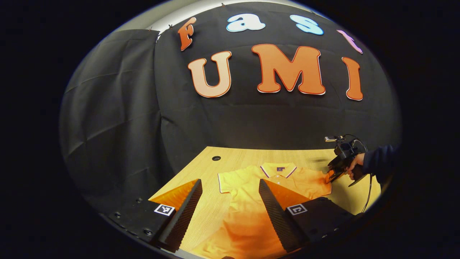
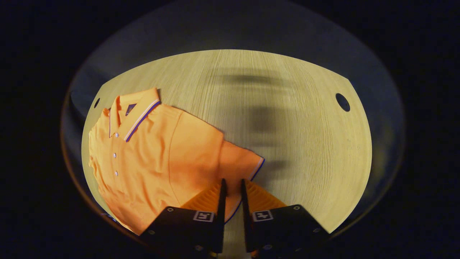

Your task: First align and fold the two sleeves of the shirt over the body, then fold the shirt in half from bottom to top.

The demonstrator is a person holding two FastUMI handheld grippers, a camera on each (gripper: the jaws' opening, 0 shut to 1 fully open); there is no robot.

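Observation:
An orange polo shirt lies flat, face up, on the wooden table, collar toward the far side. My left gripper is open wide above the shirt's near left part, fingers apart from the cloth, with the left sleeve just ahead. In the right gripper view the shirt stretches to the left, and my right gripper is nearly closed, pinching the striped hem of the other sleeve. The left gripper view shows that right gripper at the sleeve, held by a hand.
A round cable hole sits in the table near the far left corner, and another hole lies beyond the sleeve on bare wood. Black cloth walls close the booth behind and to the left. A cable hangs from the right gripper.

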